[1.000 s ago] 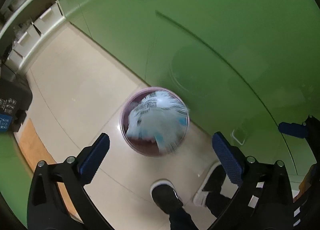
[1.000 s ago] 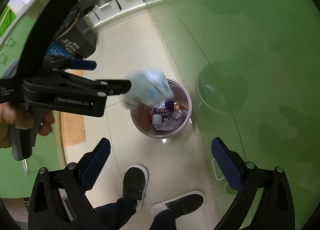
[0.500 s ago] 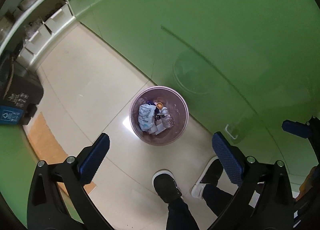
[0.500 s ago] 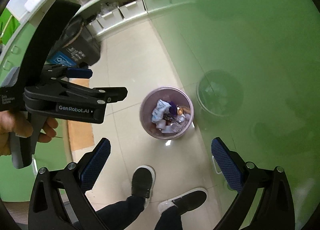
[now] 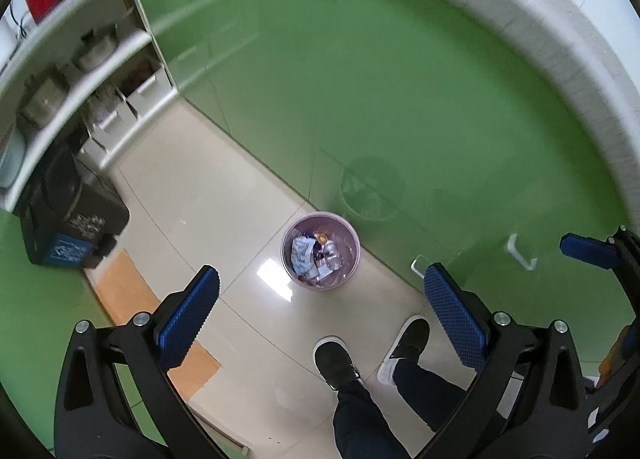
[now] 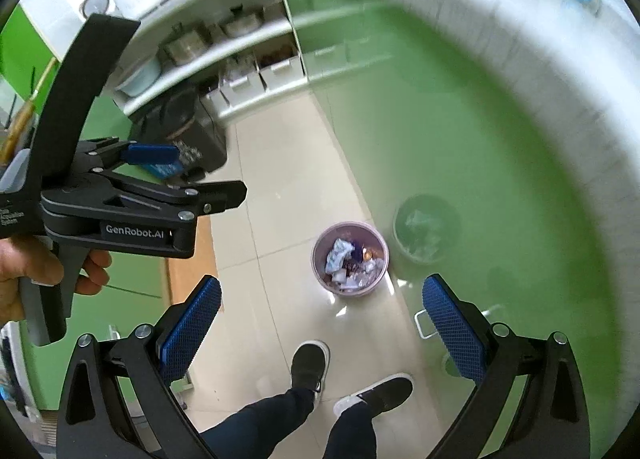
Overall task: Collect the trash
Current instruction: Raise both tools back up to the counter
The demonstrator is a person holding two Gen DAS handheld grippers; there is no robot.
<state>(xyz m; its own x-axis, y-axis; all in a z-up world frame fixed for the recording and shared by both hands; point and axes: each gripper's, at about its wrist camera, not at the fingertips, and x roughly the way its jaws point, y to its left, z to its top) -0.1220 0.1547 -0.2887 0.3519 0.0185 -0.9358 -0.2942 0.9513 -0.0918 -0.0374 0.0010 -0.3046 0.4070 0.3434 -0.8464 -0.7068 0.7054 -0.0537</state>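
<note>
From the left wrist, the left gripper [image 5: 318, 313] hangs high over the floor with its blue-padded fingers [image 5: 189, 317] spread wide and nothing between them; directly past the gap stands the lilac bin [image 5: 321, 251], holding a crumpled white wrapper [image 5: 302, 253] and other scraps, so the trash lies inside it. The bin sits close against the glossy green cabinet front [image 5: 380, 99], which mirrors it, probably to keep the walkway clear. The person's two black shoes [image 5: 335, 361] stand just short of the bin. Well away from the bin, a black box [image 5: 70, 215] rests on the floor; its blue label carries print too small to read. From the right wrist, the right gripper [image 6: 320, 329] is likewise released and empty, aimed at the same bin [image 6: 350, 258]. To the bin's far side, a hand [image 6: 36, 275] grips the left gripper's handle, whose body reads "GenRobot.AI" [image 6: 134, 230]; smaller lettering on it is illegible. Both tools held apart above the bin suggests a drop is finished.
</note>
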